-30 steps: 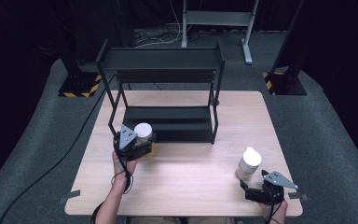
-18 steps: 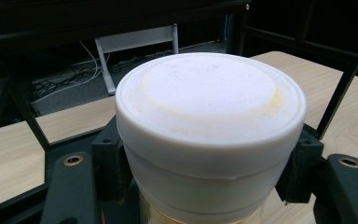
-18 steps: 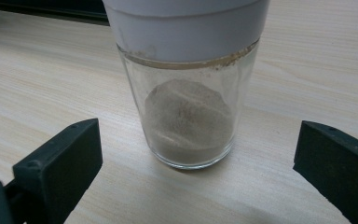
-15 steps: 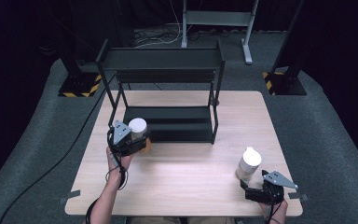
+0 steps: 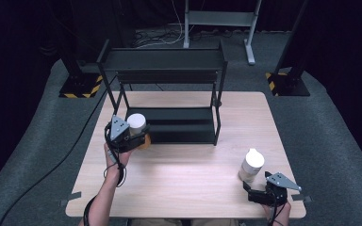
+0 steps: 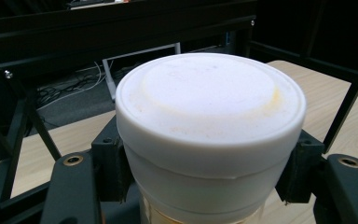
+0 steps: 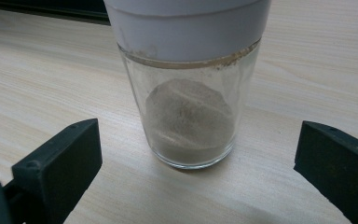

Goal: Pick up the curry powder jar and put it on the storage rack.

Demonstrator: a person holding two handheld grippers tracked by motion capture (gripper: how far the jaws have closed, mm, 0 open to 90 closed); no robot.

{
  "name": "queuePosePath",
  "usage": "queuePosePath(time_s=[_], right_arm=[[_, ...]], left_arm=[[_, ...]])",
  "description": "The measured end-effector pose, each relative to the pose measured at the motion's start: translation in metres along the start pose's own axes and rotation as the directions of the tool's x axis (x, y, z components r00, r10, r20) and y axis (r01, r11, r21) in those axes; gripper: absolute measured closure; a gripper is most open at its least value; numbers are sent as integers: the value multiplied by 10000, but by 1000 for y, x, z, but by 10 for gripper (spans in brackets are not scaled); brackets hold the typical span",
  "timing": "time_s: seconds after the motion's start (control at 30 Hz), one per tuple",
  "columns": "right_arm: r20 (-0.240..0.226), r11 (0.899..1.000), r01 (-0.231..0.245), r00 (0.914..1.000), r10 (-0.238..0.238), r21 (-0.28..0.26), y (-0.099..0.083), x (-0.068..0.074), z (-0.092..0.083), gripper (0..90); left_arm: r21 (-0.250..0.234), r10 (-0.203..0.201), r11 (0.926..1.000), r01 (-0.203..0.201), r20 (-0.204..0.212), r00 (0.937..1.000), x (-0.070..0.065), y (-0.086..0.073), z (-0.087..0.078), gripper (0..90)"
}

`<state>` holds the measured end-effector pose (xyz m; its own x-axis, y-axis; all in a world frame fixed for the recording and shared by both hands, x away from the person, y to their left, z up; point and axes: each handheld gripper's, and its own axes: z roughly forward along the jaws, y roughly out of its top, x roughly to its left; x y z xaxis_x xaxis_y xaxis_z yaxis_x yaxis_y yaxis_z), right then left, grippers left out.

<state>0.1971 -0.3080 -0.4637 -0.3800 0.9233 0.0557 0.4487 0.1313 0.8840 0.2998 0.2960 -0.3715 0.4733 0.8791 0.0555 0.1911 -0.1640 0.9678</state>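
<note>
The left gripper (image 5: 131, 138) is clamped around a white-capped jar (image 5: 137, 124) and holds it at about 9 o'clock on the table (image 5: 184, 169), just off the front left corner of the black rack (image 5: 169, 84). Judging by this, the job is shelving the jars, and it looks barely under way: this jar is gripped and at the rack but not yet set on a shelf. The second jar (image 5: 252, 165) stands on the table at about 4 o'clock. The right gripper (image 5: 257, 188) sits just behind it with jaws spread wide on either side, touching nothing. Both jars stand upright, long axis vertical, caps pointing up. The second holds a little grey powder (image 7: 189, 116) at its bottom.
</note>
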Motion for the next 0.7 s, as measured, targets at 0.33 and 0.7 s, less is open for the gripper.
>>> queuePosePath(time_s=[0.33,0.7], right_arm=[[17,10000,-6,10000,6,50,1,0,0,0],[-32,10000,-9,10000,9,43,1,-1,0,0]], left_arm=[[6,-8,10000,8,5,10000,4,8,5,338],[16,105,9999,-105,-108,9999,9,19,7,338]])
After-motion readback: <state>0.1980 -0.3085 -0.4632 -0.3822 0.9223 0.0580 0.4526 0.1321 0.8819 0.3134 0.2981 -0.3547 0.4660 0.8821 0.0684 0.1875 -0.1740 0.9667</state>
